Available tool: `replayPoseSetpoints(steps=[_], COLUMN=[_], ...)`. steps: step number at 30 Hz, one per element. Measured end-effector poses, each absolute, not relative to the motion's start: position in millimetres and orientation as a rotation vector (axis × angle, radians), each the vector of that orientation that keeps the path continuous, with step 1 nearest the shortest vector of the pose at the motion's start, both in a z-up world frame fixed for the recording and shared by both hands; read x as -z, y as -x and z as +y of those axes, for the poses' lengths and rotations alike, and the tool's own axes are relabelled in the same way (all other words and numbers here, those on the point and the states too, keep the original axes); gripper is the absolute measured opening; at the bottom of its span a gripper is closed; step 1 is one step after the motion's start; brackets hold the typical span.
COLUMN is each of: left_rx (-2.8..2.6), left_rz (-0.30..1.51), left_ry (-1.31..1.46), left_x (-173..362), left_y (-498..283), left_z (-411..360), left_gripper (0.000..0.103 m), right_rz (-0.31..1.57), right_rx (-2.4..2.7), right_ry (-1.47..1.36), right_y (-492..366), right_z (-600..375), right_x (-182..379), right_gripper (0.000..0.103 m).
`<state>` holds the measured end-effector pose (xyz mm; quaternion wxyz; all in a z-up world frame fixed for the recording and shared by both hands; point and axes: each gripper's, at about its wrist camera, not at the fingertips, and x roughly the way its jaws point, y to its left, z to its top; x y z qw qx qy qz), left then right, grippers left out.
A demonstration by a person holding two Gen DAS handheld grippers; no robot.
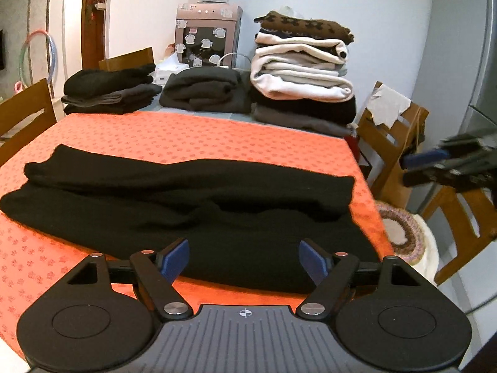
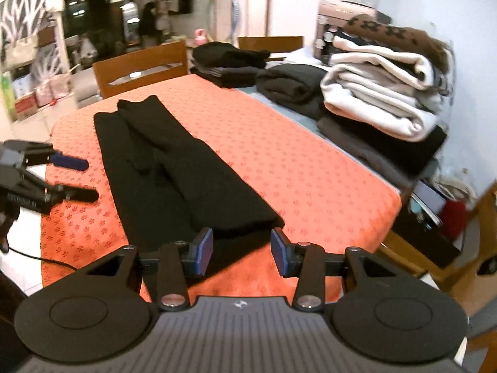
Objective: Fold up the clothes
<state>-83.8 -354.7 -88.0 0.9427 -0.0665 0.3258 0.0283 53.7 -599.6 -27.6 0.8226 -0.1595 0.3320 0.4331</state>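
Observation:
A long black garment [image 1: 186, 205] lies folded lengthwise on the orange tablecloth [image 1: 217, 143]. My left gripper [image 1: 243, 259] hovers open at its near long edge, nothing between its blue pads. In the right wrist view the same garment [image 2: 174, 168] stretches away from me. My right gripper [image 2: 241, 250] is open just above its near end, gripping nothing. The right gripper [image 1: 416, 168] also shows at the right edge of the left wrist view, off the table's side. The left gripper [image 2: 84, 180] appears at the left of the right wrist view, open over the cloth.
Folded stacks line the table's far edge: a black pile [image 1: 108, 90], a dark pile [image 1: 205, 90] and a tall cream and brown stack [image 1: 304, 68]. Wooden chairs [image 1: 394, 136] stand around the table. A water dispenser [image 1: 208, 34] is behind.

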Motion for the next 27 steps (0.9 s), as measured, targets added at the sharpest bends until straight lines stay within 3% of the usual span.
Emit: replayPoseSetpoints(steps=[11,19,24,27], left_rx=[-0.265,-0.697,-0.893,-0.943], left_rz=[0.678,0.672,0.648,0.623], left_ry=[0.160,0.310,0.380,0.390], left_x=[87.4,76.2,68.7,64.5], left_y=[62.5,75.2,92.1,98.9], left_z=[-389.5,-431.0,-462.3,-473.5], left_gripper=[0.080,0.080,0.080,0.080], right_rz=[0.672,0.685,0.606,0.562], right_rx=[-1.283,-1.604,-1.581,-1.581], right_ry=[0.425,0.599,0.704,0.743], right_y=[-126.2,-129.4,-120.0,-120.5], right_z=[-508.5,-448.6,-441.4,-440.5], right_x=[47.4,84.5,98.7,101.5], right_gripper=[0.047,0.046,0.033,0.011])
